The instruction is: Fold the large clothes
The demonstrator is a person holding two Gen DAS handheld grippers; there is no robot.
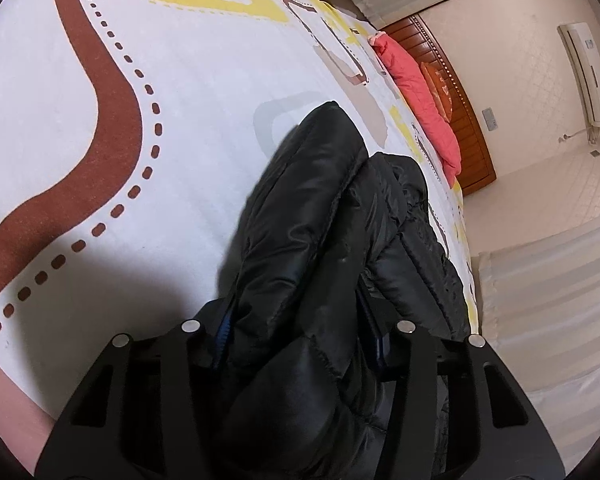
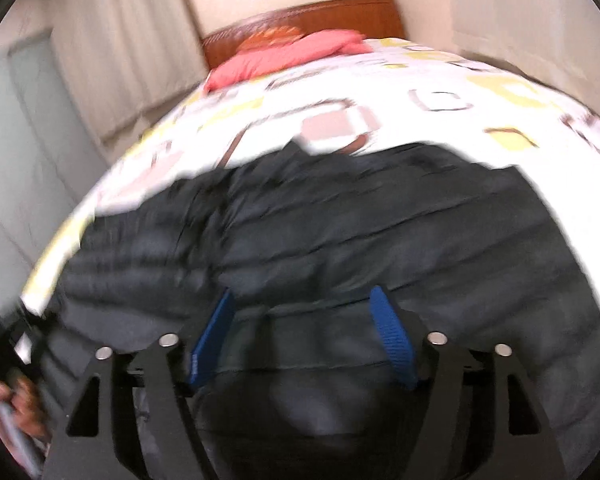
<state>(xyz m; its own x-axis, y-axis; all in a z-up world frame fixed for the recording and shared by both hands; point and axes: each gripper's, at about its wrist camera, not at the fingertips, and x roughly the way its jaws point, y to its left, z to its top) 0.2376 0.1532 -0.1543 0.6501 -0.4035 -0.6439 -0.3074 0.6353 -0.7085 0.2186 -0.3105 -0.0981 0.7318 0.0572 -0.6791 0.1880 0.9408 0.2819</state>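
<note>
A black quilted puffer jacket (image 1: 324, 216) lies on the bed. In the left wrist view a thick fold of it fills the space between the fingers of my left gripper (image 1: 300, 332), which is shut on it and holds it lifted above the bedspread. In the blurred right wrist view the jacket (image 2: 380, 232) spreads wide across the bed. My right gripper (image 2: 304, 312) stands open with its blue pads (image 2: 392, 336) apart, right above the jacket's near edge.
The bed has a white bedspread (image 1: 180, 100) with brown and yellow shapes. A pink quilt (image 1: 416, 88) and a wooden headboard (image 1: 464, 120) are at the far end. Curtains (image 2: 120, 52) and a wall air conditioner (image 1: 584, 76) surround the bed.
</note>
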